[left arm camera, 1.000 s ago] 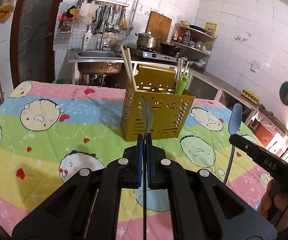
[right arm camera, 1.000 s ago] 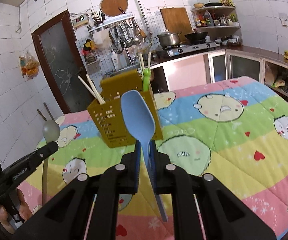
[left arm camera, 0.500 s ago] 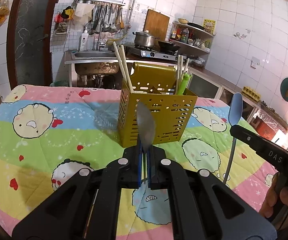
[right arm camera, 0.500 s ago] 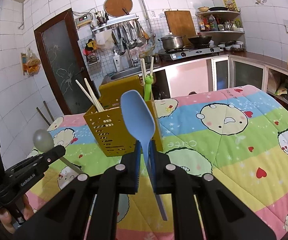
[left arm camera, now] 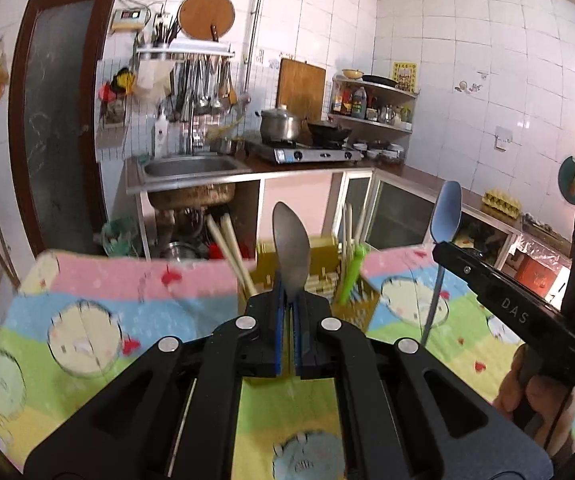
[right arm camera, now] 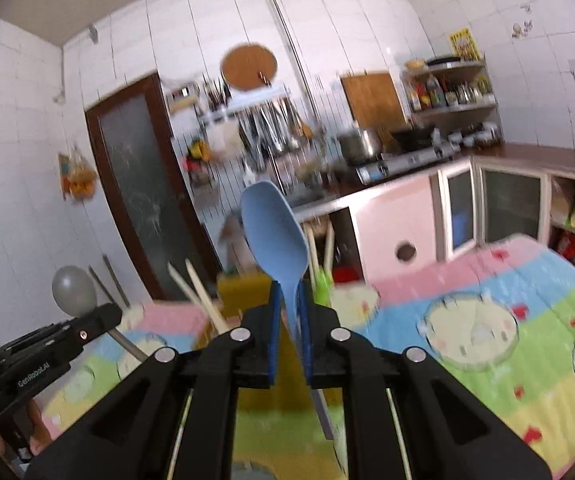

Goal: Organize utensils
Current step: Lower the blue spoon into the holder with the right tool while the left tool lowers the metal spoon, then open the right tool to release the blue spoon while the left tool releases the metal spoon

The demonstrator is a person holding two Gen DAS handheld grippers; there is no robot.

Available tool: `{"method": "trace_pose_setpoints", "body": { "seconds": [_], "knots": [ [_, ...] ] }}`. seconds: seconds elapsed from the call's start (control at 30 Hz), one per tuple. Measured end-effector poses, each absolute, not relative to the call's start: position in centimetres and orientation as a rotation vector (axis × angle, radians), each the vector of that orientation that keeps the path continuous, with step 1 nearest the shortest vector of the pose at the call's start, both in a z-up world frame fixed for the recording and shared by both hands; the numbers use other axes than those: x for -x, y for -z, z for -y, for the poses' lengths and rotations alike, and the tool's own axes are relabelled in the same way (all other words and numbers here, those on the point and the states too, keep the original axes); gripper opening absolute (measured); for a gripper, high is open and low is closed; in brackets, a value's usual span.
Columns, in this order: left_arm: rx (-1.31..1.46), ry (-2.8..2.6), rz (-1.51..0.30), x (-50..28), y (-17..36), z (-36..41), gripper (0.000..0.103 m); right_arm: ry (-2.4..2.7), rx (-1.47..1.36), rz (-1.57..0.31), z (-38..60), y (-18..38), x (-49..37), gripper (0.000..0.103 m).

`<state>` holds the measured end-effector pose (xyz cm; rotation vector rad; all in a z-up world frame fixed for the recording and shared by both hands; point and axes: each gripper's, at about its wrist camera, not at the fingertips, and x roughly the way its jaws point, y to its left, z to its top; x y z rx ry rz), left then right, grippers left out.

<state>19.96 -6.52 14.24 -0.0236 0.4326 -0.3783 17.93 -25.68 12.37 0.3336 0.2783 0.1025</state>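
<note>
Risk first: both spoons sit handle-down above the yellow utensil caddy (left arm camera: 319,276), so a tilted descent could snag chopsticks or tip it on the soft quilted worktop (left arm camera: 87,320). Caddy holds pale chopsticks (left arm camera: 229,250) left, green-handled utensil (left arm camera: 351,274) right; its middle is hidden. Right gripper (right arm camera: 287,312) pinches the blue spoon (right arm camera: 275,232), bowl up, near the caddy. Left gripper (left arm camera: 287,308) pinches the metal spoon (left arm camera: 290,244) directly above the caddy.

Both grippers raised and advanced: the yellow caddy (left arm camera: 319,264), formerly fully visible ahead, now sits largely hidden behind the left gripper (left arm camera: 287,300) and right gripper (right arm camera: 289,308); the metal spoon (left arm camera: 290,248) shows its bowl broadside rather than edge-on.
</note>
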Motion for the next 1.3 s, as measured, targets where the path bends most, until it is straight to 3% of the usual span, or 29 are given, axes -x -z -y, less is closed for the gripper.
{"method": "trace_pose_setpoints", "body": {
  "seconds": [0.37, 0.87, 0.9, 0.93, 1.0, 1.1, 1.3],
  "knots": [
    [-0.077, 0.327, -0.41, -27.2, -16.5, 9.0, 0.002, -0.097, -0.348, -0.191, 24.9, -13.7, -25.2, 0.009],
    [-0.083, 0.324, -0.534, -29.1, -8.6, 9.3, 0.004, -0.049, -0.314, -0.319, 25.4, -7.7, -28.4, 0.012],
    [-0.086, 0.318, -0.538, -28.7, -8.5, 9.0, 0.01, -0.04, -0.301, -0.329, 25.5, -7.6, -28.1, 0.015],
    [-0.083, 0.313, -0.542, -28.3, -8.4, 8.6, 0.023, -0.026, -0.283, -0.338, 25.6, -7.6, -27.7, 0.033],
    [-0.074, 0.294, -0.532, -27.2, -8.6, 7.8, 0.043, -0.005, -0.266, -0.334, 25.9, -7.6, -26.3, 0.051],
    [-0.07, 0.277, -0.52, -25.2, -8.9, 6.4, 0.052, 0.012, -0.228, -0.358, 26.1, -7.6, -24.1, 0.054],
    [-0.009, 0.23, -0.472, -19.8, -8.8, 3.2, 0.092, 0.028, -0.136, -0.381, 25.1, -7.1, -17.8, 0.082]
  ]
}}
